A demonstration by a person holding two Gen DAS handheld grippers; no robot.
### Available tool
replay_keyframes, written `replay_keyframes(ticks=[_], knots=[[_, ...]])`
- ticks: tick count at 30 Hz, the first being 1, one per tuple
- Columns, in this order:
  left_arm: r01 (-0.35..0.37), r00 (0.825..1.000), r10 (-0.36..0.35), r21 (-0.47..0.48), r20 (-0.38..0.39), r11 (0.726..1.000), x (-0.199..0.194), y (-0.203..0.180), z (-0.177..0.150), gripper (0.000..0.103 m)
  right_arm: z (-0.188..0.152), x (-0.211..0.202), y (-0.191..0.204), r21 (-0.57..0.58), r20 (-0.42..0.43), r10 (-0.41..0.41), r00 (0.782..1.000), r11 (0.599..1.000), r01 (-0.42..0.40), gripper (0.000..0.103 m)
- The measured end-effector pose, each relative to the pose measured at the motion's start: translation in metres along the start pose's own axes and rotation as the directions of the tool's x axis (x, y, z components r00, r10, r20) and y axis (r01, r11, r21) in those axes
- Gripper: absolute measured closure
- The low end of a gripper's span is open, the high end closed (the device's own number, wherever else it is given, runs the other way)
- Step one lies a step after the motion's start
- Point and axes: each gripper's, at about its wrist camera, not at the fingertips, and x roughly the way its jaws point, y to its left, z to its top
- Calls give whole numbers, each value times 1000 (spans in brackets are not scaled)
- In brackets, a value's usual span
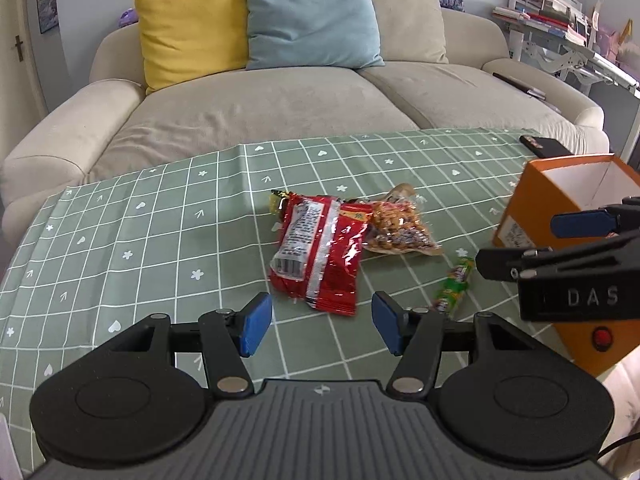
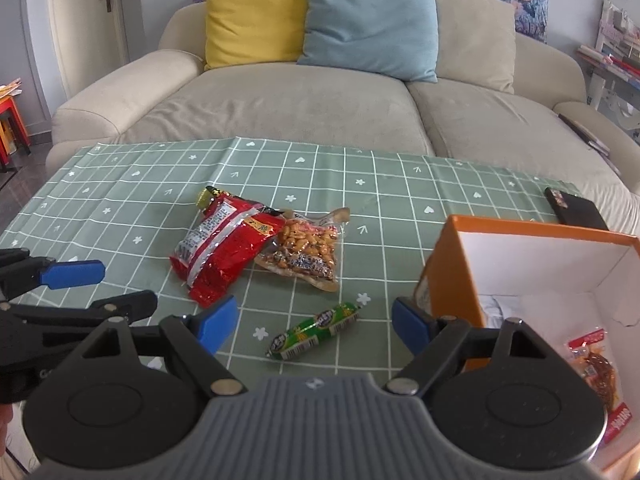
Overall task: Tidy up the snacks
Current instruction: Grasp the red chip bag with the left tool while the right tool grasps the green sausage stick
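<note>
A red snack bag lies in the middle of the green checked tablecloth. A clear pack of peanuts lies against its right side. A small green sausage stick lies nearer me. An orange box stands open at the right, with a red snack packet inside. My left gripper is open and empty, just short of the red bag. My right gripper is open and empty over the sausage stick.
A black phone lies at the table's far right corner. A beige sofa with yellow, blue and beige cushions stands behind the table. Shelves with books are at the far right.
</note>
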Motion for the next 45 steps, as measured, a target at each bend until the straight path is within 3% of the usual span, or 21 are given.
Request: replay_keyframes(ticks=[13, 18, 21, 26, 32, 41, 45], knots=[[34, 999, -34, 42, 8, 999, 46, 32, 2, 29, 6, 62, -4, 47, -65, -15, 998, 999, 18, 21], [85, 996, -86, 46, 20, 995, 60, 31, 15, 15, 9, 75, -7, 61, -81, -26, 996, 998, 31, 21], [96, 995, -96, 48, -4, 994, 76, 25, 22, 14, 7, 77, -12, 91, -100, -30, 995, 995, 39, 21], [96, 995, -94, 64, -32, 993, 99, 17, 25, 14, -1, 84, -22, 151, -138, -28, 990, 987, 49, 36], [81, 995, -77, 62, -59, 995, 117, 15, 29, 9, -9, 98, -32, 217, -188, 9, 982, 976, 33, 41], [50, 991, -33, 129, -131, 990, 136, -3, 29, 7, -13, 108, -28, 172, -182, 5, 983, 985, 27, 57], [67, 991, -59, 65, -116, 996, 133, 1, 24, 17, -15, 106, -26, 117, -177, -1, 984, 993, 22, 60]])
